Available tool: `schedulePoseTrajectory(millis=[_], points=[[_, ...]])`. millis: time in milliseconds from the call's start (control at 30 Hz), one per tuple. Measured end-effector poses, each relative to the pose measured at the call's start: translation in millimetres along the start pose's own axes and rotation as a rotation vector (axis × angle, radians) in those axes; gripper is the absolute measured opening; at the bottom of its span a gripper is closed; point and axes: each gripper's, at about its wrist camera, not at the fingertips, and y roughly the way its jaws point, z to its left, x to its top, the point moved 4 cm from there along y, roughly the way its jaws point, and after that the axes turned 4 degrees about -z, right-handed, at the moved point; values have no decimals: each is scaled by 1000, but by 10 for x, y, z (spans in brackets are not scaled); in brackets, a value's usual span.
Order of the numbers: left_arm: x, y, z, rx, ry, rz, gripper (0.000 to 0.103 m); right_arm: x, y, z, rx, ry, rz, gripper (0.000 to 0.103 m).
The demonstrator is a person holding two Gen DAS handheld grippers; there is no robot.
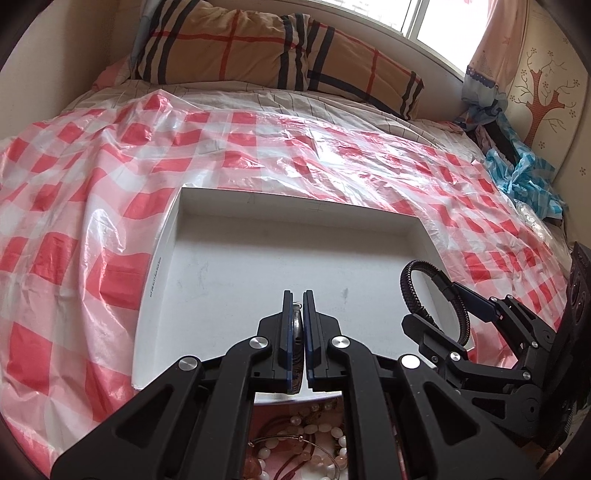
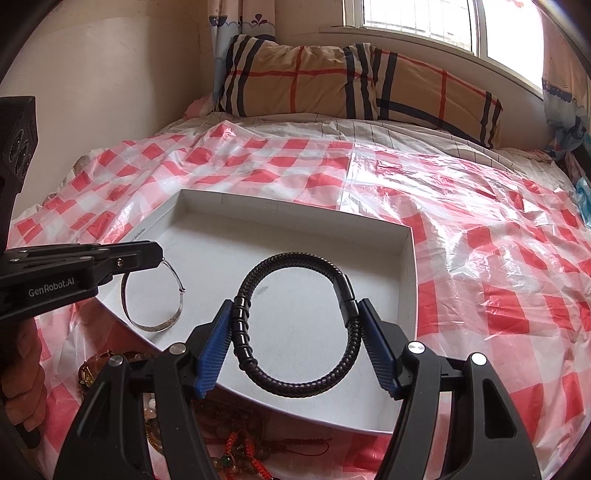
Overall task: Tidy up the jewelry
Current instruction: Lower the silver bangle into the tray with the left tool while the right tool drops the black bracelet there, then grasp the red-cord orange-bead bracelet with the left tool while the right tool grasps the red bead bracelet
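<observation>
Jewelry is the subject here: we hold a black braided bracelet [image 2: 295,321] in the right gripper [image 2: 295,321], its blue pads [image 2: 212,354] pressing on the loop's two sides, low in the centre of the right wrist view. The loop hangs over a shallow white box [image 2: 413,266] that lies on a red-and-white checked plastic sheet [image 2: 480,221] spread across a bed. At the left of that same view, our left gripper [image 1: 298,299] pinches a thin silver bangle [image 2: 155,299] by its top edge, its jaws nearly together, and the bangle dangles over the box's left corner. A hand [image 2: 26,387] grips the tool's handle at the lower left edge. Along the bottom of both views, just in front of the box, lies a heap of beaded bracelets and red cords [image 2: 236,443]. A plaid pillow [image 2: 332,81] sits at the top, beneath a bright window [image 2: 424,22].
</observation>
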Motion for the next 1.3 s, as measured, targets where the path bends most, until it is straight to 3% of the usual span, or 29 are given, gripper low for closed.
schedulePoseTrajectory(millis=[167,367,467,533,600,767,900,1100,1300], points=[[-11,41,156,55,-18,15,5,-7,60,12,1,-5,11,66],[-143,217,268,130,4,111,8,-48,115,42,-6,-20,43,69],[-120,148,280,154,10,93,18,-37,33,21,-17,-21,31,69],[-90,47,287,168,11,69,33,-36,-61,-27,-22,-12,25,69],[-70,-73,283,177,12,43,42,-52,-181,-104,-30,1,23,69],[-136,-347,176,172,17,22,49,-196,-502,-314,-42,48,41,69],[-287,-501,68,147,6,25,63,-411,-654,-381,-10,84,98,69],[-589,-601,111,157,37,83,65,-724,-616,-161,76,46,200,66],[-829,-657,365,158,5,126,66,-769,-444,47,126,-13,236,57]])
